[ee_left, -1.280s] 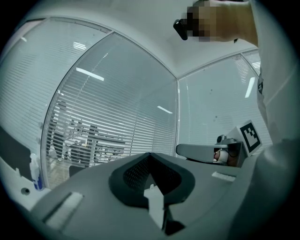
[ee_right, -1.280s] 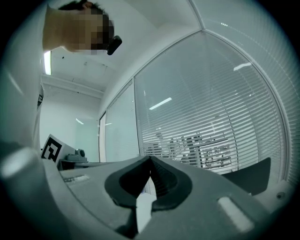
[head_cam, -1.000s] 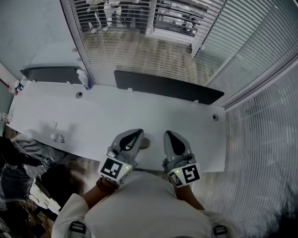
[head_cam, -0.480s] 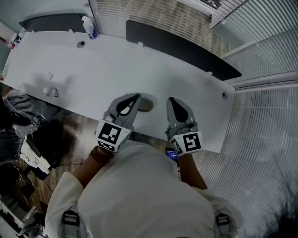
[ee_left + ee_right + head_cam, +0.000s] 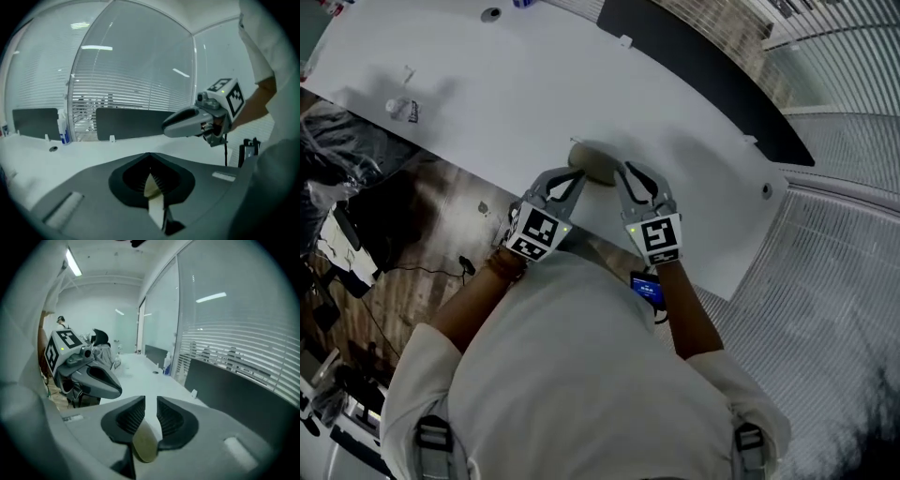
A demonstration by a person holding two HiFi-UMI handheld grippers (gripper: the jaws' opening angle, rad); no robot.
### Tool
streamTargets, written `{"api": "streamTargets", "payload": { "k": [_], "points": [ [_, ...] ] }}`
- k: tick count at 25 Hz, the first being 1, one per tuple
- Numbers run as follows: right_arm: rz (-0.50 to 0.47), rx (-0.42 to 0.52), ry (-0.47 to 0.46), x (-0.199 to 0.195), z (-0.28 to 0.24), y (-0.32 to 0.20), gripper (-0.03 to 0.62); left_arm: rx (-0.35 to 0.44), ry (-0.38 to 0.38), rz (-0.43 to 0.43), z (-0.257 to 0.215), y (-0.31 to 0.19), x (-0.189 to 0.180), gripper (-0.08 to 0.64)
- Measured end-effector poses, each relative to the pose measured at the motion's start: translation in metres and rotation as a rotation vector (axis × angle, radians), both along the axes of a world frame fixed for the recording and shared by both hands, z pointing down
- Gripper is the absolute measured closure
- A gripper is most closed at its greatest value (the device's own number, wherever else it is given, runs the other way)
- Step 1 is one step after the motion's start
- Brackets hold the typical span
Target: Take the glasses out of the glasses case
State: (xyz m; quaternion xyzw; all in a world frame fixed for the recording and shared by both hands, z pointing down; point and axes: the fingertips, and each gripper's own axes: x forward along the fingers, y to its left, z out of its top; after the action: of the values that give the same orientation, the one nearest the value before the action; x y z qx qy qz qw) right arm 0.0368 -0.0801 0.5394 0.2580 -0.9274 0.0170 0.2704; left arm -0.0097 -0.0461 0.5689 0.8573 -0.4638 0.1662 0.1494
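glasses case [image 5: 592, 165] on the tabletop [image 5: 487, 84] at its near edge, directly before the person [image 5: 572, 375]; small object [image 5: 398, 108] well apart to the case's left, near the same edge; bottle [image 5: 64, 131] at the far edge, between two upright panels [image 5: 136, 124] standing along the back of the tabletop.

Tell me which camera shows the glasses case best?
The head view: most of the glasses case shows, lying on the white table. Each gripper view catches only a small beige bit of it.

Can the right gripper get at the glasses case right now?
Likely yes. The right gripper hangs right beside the glasses case, nothing blocking; its jaws have just been opening, the case below their gap, not gripped.
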Motion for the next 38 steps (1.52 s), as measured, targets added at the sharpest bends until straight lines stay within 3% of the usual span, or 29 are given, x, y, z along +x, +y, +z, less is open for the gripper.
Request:
{"api": "streamTargets", "payload": {
  "k": [4,11,14,18,24,32,38],
  "points": [
    [-0.111,-0.031,0.147,-0.012,0.056,0.009,0.475,0.002,-0.16,0.12,0.054,0.017,0.013,0.558],
    [-0.286,0.03,0.453,-0.01,0.143,0.022,0.297,-0.005,-0.445,0.261,0.136,0.024,0.024,0.558],
    [-0.336,0.06,0.54,-0.008,0.168,0.023,0.251,0.011,-0.542,0.293,0.158,0.025,0.028,0.558],
    [-0.366,0.096,0.608,-0.006,0.188,0.02,0.245,0.054,-0.646,0.288,0.177,0.021,0.029,0.558],
    [-0.387,0.087,0.654,-0.004,0.2,0.017,0.245,0.094,-0.707,0.31,0.184,0.014,0.035,0.558],
    [-0.393,0.058,0.642,-0.005,0.2,0.019,0.256,0.11,-0.735,0.336,0.188,0.007,0.042,0.558],
    [-0.387,0.033,0.622,-0.005,0.195,0.013,0.316,0.103,-0.743,0.347,0.19,0.008,0.041,0.558]
  ]
}}
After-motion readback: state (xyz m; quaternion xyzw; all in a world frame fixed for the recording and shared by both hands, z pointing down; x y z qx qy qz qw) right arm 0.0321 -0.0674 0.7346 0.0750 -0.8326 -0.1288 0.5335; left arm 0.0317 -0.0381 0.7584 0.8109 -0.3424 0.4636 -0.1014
